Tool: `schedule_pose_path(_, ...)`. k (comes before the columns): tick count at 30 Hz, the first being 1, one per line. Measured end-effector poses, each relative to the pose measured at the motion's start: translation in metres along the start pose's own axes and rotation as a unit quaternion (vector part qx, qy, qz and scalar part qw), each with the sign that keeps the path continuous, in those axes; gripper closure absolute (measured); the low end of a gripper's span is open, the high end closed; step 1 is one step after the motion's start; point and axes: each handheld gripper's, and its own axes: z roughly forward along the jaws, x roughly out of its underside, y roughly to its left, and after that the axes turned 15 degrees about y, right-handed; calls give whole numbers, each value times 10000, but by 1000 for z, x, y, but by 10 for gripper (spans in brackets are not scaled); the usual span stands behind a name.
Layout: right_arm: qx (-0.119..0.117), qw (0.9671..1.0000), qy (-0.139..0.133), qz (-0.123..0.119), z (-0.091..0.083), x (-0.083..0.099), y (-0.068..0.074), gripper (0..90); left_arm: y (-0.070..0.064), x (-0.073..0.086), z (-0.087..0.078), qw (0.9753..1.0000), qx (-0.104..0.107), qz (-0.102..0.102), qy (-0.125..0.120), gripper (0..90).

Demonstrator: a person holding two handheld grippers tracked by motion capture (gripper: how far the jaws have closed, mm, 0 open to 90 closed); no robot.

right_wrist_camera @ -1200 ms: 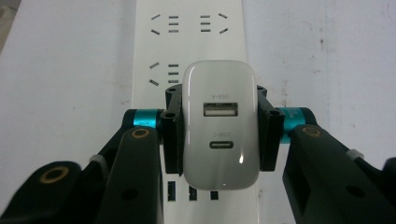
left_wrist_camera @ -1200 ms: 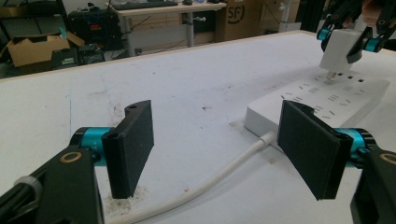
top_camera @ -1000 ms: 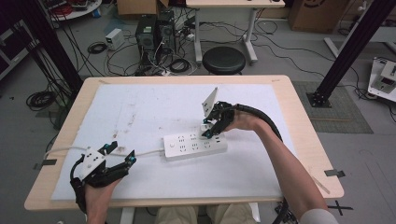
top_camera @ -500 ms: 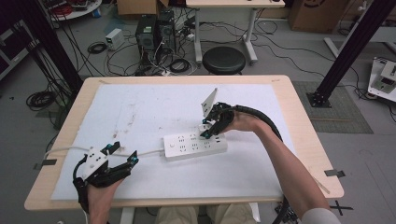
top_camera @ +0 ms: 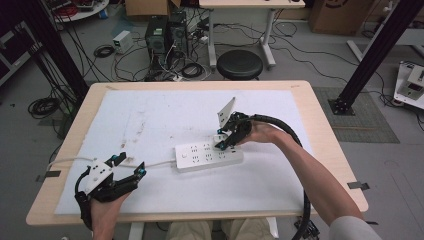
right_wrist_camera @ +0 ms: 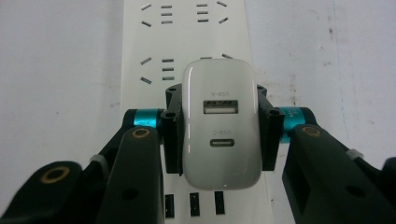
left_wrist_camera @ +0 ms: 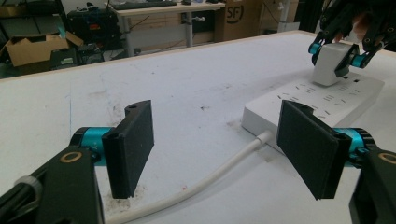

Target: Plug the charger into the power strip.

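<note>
- Your right gripper (right_wrist_camera: pixel 219 135) is clamped on the white charger (right_wrist_camera: pixel 220 135), directly over the power strip (right_wrist_camera: pixel 187 32).
- Your left gripper (left_wrist_camera: pixel 224 149) has its jaws wide apart; the strip's cord (left_wrist_camera: pixel 205 179) runs between them.

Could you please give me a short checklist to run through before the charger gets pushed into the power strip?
1. Grip: the right tool is shut on the white charger, one jaw on each side. Ok.
2. Position: the charger sits over the power strip, near its right end. Ok.
3. Prongs lined up with the socket slots: hidden under the charger body. Cannot tell.
4. Strip held steady: the left tool is open and away from the strip, near its cord. Not ok.
5. Sockets around the charger free: nothing else is plugged in. Ok.
</note>
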Motion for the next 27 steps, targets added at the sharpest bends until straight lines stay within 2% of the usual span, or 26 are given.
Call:
schedule_pose_path(11, 60, 10000, -9, -47, 1, 0, 2, 640, -2, 0, 4, 10000, 31, 11, 55, 278)
schedule_pose_path(23, -94, 9999, -75, 26, 3, 2, -3, 640, -2, 1, 3, 10000, 16, 22, 83, 280)
schedule_pose_path(27, 22, 10000, -52, 0, 4, 1, 1, 640, -3, 1, 4, 10000, 26, 9, 75, 280)
